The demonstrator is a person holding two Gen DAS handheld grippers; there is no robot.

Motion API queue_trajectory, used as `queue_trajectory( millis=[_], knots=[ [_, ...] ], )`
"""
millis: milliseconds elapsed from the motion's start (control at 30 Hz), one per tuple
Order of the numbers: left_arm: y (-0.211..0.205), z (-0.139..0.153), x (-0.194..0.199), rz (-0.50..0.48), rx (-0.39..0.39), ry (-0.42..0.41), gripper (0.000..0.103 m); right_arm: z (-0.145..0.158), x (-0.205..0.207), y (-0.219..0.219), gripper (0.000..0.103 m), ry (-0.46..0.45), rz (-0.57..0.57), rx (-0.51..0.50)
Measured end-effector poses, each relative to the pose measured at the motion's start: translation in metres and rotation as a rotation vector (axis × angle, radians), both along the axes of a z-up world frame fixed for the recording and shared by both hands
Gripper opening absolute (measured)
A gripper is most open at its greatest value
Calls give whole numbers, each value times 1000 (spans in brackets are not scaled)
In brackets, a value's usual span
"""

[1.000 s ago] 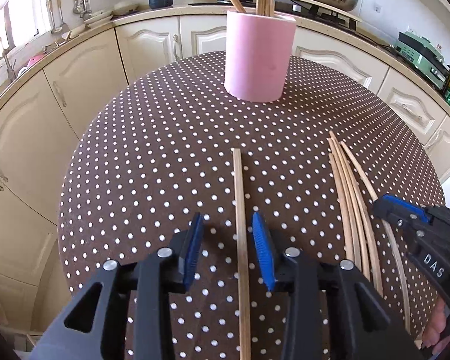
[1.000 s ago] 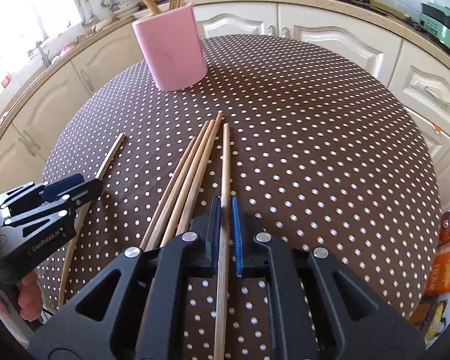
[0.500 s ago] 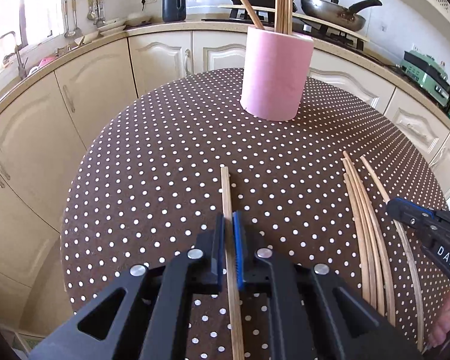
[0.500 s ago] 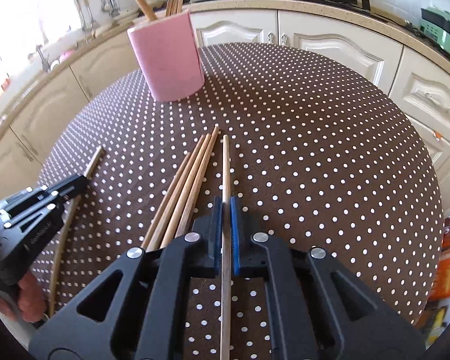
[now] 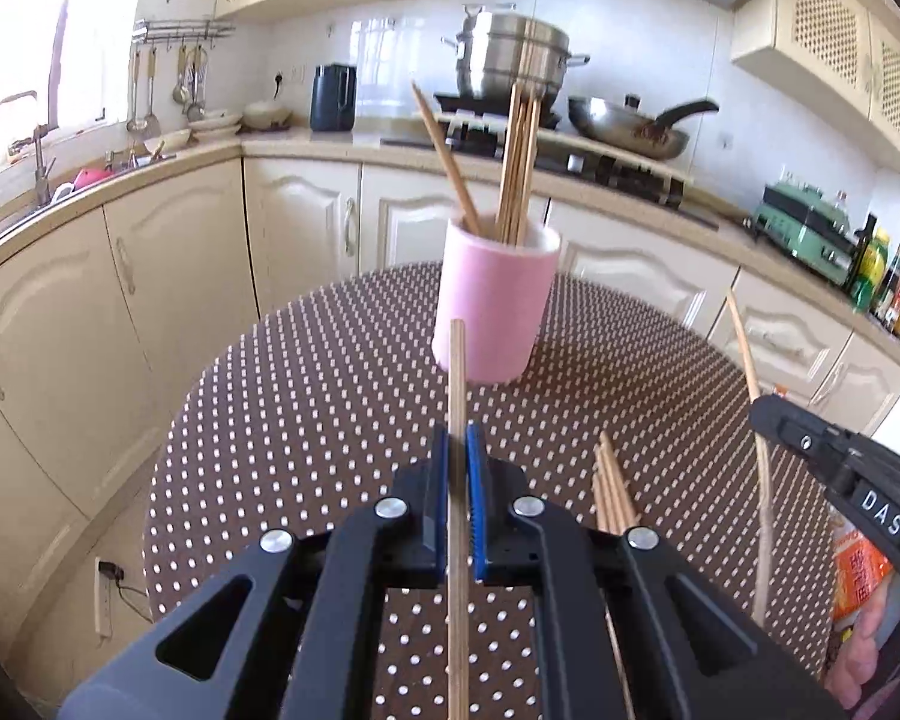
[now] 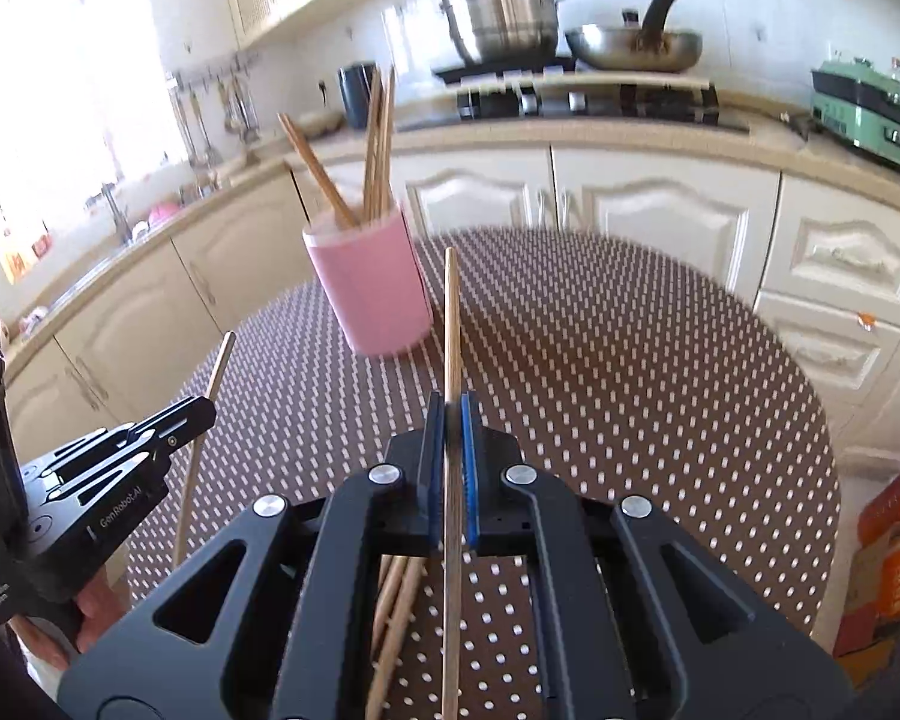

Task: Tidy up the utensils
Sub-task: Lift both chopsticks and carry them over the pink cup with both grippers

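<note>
Left wrist view: one chopstick is clamped by the left gripper; another chopstick is clenched in the right gripper.

A home kitchen is showing itself here: cream cabinets are curving under a long counter, and a steel steamer pot and a wok are sitting on the stove. Ladles are hanging from a wall rail beside a sink tap, and bottles are standing by a green appliance.

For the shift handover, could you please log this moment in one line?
left gripper: shut on chopstick | right gripper: shut on chopstick | both off table | pink cup: ahead, holds chopsticks
</note>
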State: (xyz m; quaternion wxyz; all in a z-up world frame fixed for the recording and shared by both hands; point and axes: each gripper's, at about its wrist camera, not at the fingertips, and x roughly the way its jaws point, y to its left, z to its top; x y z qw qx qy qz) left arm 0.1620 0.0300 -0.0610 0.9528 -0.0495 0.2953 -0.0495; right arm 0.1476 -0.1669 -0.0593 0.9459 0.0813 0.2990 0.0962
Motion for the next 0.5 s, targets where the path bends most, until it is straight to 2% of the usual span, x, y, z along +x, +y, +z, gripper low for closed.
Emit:
queue_trajectory(
  millis=[167, 500],
  knots=[
    [0, 29, -4, 14, 7, -99, 6, 21, 0, -2, 6, -73, -7, 14],
    [0, 73, 4, 66, -5, -189, 6, 58, -1, -2, 6, -179, -6, 20]
  ],
)
